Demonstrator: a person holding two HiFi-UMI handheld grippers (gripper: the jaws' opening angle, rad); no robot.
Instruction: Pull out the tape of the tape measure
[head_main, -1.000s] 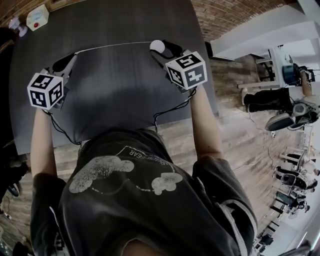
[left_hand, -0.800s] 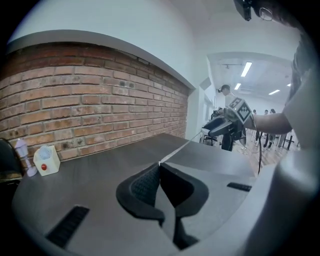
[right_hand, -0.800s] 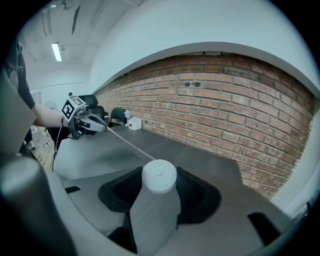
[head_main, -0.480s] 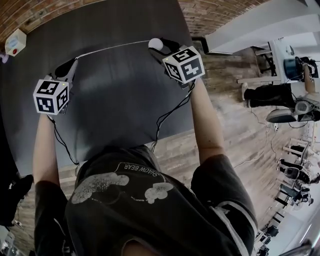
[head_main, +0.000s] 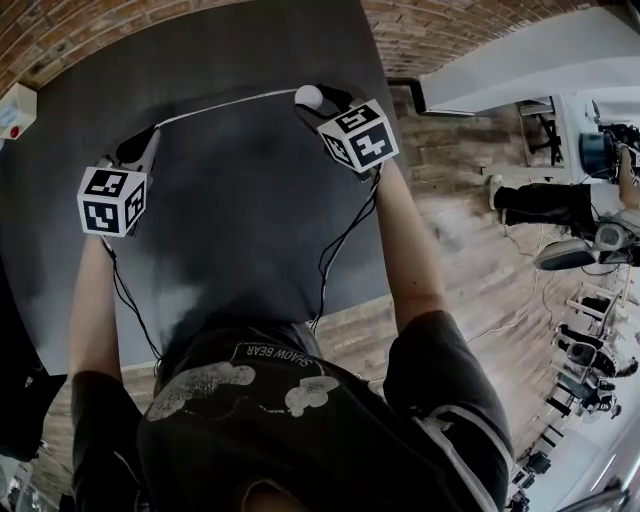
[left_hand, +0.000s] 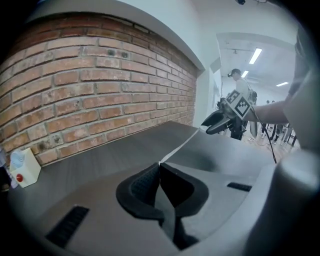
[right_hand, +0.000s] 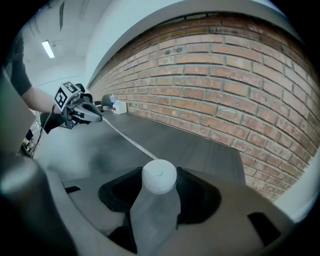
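The left gripper has its jaws squeezed together on the end of the tape. The right gripper has its jaws on both sides of the tape measure, a small round white case, and holds it tight. The thin tape runs in a line from the case across to the left gripper (it is pulled out a good way). Both grippers are over the dark table, well apart from each other. A white box with a red button sits at the table's far left corner, near the brick wall.
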